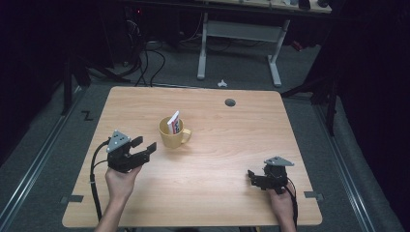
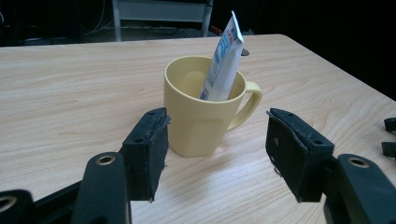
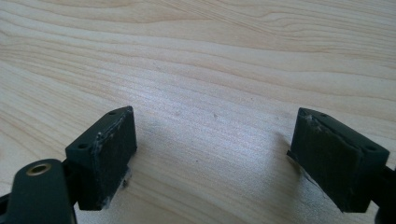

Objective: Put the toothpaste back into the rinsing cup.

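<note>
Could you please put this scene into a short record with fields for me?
surface: wooden table, round hole near its far edge
mug: yellow mug, upright, handle toward the table's right side
contents: white tube leaning inside the mug, crimped end up
left claw: open, empty, aimed at the mug, just short of it
right claw: open, empty, over bare wood near the right front corner
floor: cables and a desk frame beyond the table
</note>
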A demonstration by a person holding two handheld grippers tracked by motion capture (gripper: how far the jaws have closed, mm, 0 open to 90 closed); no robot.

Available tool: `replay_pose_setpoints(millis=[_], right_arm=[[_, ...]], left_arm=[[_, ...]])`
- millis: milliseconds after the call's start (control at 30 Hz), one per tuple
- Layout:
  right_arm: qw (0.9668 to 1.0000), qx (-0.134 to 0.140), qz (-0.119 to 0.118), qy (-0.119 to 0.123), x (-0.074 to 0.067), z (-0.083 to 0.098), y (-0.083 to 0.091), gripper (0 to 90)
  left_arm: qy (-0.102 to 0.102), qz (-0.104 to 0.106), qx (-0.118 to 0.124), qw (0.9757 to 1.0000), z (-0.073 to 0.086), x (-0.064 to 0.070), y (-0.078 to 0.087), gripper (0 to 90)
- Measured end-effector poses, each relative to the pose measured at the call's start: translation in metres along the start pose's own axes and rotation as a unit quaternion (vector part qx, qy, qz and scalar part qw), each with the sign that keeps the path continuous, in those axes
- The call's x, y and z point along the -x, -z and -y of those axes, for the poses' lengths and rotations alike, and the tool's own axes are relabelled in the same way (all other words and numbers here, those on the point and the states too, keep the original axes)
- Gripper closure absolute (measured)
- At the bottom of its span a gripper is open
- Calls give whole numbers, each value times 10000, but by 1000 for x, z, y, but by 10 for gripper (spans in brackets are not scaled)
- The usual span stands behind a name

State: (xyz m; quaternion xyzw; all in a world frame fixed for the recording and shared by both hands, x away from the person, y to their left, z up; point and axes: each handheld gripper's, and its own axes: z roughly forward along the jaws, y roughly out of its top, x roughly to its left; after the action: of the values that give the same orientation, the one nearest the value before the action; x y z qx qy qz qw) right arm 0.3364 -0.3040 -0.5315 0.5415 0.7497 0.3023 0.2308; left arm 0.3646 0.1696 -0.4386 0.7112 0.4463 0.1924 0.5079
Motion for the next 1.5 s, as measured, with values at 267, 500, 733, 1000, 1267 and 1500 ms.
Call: replay_pose_setpoints(millis=[267,500,733,1000,1267,1500], right_arm=[[10000,0,-1,1,0,0,0,143],[10000,-3,-1,-3,0,0,0,143],[10000,-1,-2,4,0,0,0,143],[10000,-1,-2,1,0,0,0,143],[10000,-3,-1,2,0,0,0,143],[10000,1,-2,3,0,0,0,143]], left_arm=[[79,-11,-30,10000,6,-2,0,395],[141,-5,-53,9999,12,-5,0,395],[220,-29,-82,9997,17,-8,1,395],[280,-56,-116,9995,22,-11,3,396],[320,-126,-176,9993,27,-15,3,396],[391,-165,-230,9988,32,-17,5,399]])
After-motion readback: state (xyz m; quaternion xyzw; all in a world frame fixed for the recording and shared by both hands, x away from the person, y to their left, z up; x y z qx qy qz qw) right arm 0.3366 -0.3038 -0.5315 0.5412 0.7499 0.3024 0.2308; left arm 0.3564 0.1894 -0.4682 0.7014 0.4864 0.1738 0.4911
